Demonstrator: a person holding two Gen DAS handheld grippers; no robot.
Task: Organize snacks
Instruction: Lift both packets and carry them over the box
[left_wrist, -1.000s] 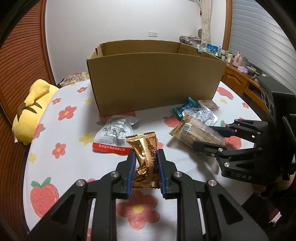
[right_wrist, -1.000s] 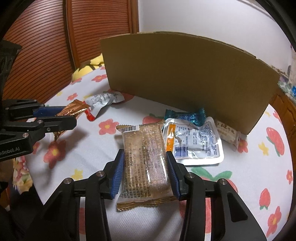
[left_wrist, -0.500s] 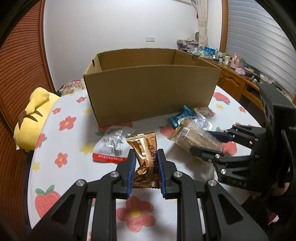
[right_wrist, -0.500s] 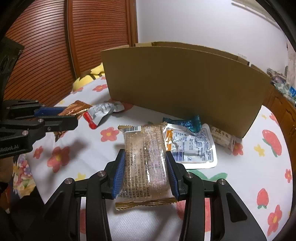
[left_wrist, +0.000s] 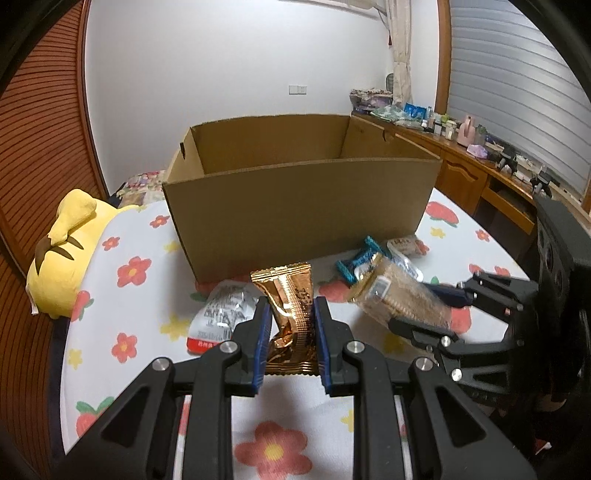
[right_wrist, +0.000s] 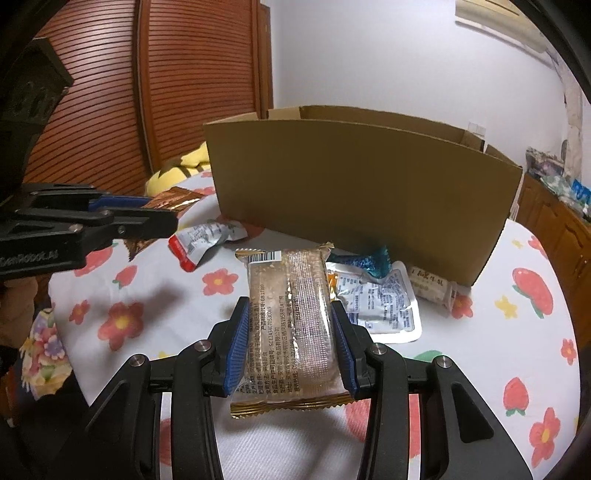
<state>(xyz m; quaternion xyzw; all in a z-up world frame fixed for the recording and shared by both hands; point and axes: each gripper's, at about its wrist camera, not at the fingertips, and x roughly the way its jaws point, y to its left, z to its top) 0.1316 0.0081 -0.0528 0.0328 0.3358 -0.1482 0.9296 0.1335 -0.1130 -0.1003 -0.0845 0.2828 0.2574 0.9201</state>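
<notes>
My left gripper (left_wrist: 289, 343) is shut on a copper foil snack packet (left_wrist: 291, 302) and holds it above the flowered tablecloth, in front of an open cardboard box (left_wrist: 295, 206). My right gripper (right_wrist: 290, 347) is shut on a clear biscuit packet (right_wrist: 291, 317), also lifted, to the right of the left one. In the left wrist view the right gripper (left_wrist: 436, 314) holds the biscuit packet (left_wrist: 395, 299). In the right wrist view the left gripper (right_wrist: 159, 218) shows at the left with the copper packet (right_wrist: 173, 197). The box (right_wrist: 362, 184) stands just behind.
On the cloth lie a silver-and-red pouch (left_wrist: 221, 317), a teal candy (right_wrist: 365, 262), a white flat pouch (right_wrist: 380, 310) and a small beige packet (right_wrist: 432, 286). A yellow plush (left_wrist: 62, 251) sits at the table's left edge. A wooden counter with clutter (left_wrist: 461, 147) runs along the right wall.
Both grippers have risen with their packets held; the box top and its inside now show more in both views. The snacks on the cloth have not moved.
</notes>
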